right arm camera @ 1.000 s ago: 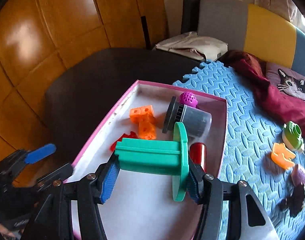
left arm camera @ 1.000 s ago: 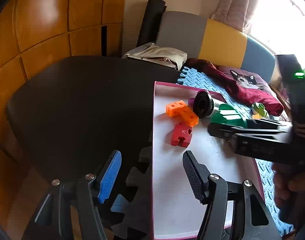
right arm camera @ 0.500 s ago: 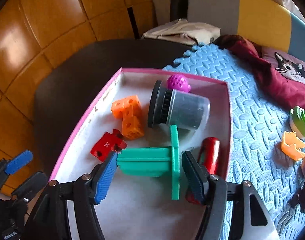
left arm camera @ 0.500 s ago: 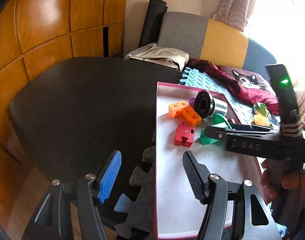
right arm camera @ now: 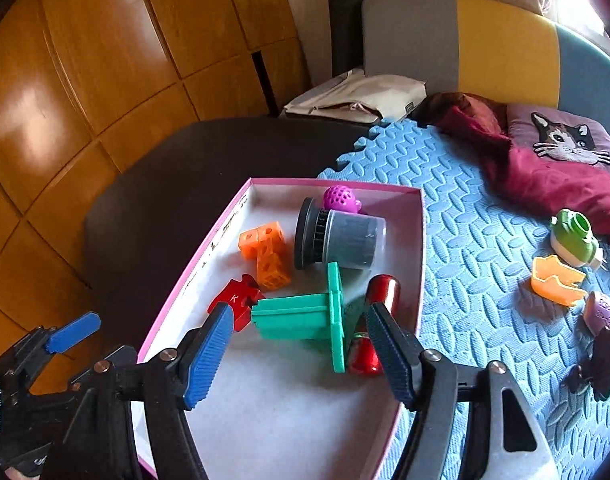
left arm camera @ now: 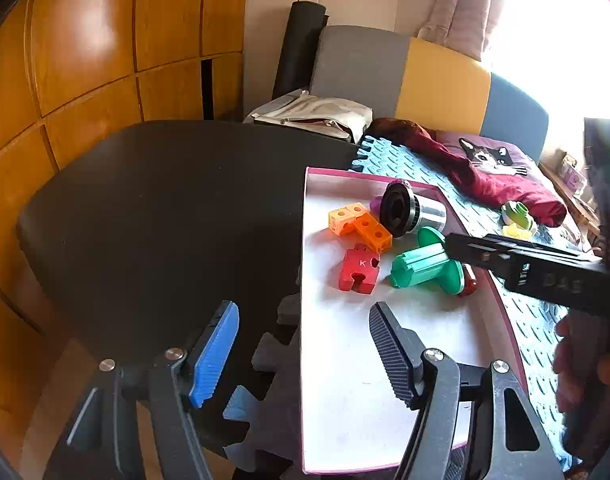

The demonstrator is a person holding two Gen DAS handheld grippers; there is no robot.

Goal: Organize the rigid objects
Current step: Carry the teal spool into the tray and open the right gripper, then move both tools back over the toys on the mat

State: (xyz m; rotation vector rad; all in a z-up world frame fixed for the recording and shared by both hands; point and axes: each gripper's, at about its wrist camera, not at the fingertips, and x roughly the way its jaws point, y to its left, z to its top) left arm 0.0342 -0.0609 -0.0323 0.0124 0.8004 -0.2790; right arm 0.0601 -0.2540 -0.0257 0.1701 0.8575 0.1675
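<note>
A pink-rimmed box (right arm camera: 419,240) with a white floor sits partly on a dark tabletop (left arm camera: 165,208) and partly on a blue foam mat (right arm camera: 465,208).

The right claw (right arm camera: 297,340) hovers just above the near half of the box. Its jaws stand apart and released, with blue and dark ribbed pads on either side of a green spool-shaped toy (right arm camera: 301,316) without pressing on it. The toy lies on its side on the box floor, its flat disc end leaning against a red metallic cylinder (right arm camera: 379,300) by the right wall.

Further inside the box lie a red puzzle-shaped block marked K (right arm camera: 235,300), joined orange cubes (right arm camera: 267,252), a black and grey cylinder with a dark cap (right arm camera: 341,240), and a purple dimpled ball (right arm camera: 339,199) in the far corner.

The left claw (left arm camera: 305,352) hangs over the box's near left edge where it meets the tabletop. Its jaws are opening and hold nothing.

On the mat, well outside the box to the right, rest a green toy (right arm camera: 575,236), an orange piece (right arm camera: 557,280), a purple piece (right arm camera: 603,314) and a dark object (right arm camera: 597,364). A maroon cloth (right arm camera: 545,176) and a cat-print cushion (right arm camera: 565,140) lie behind them.
</note>
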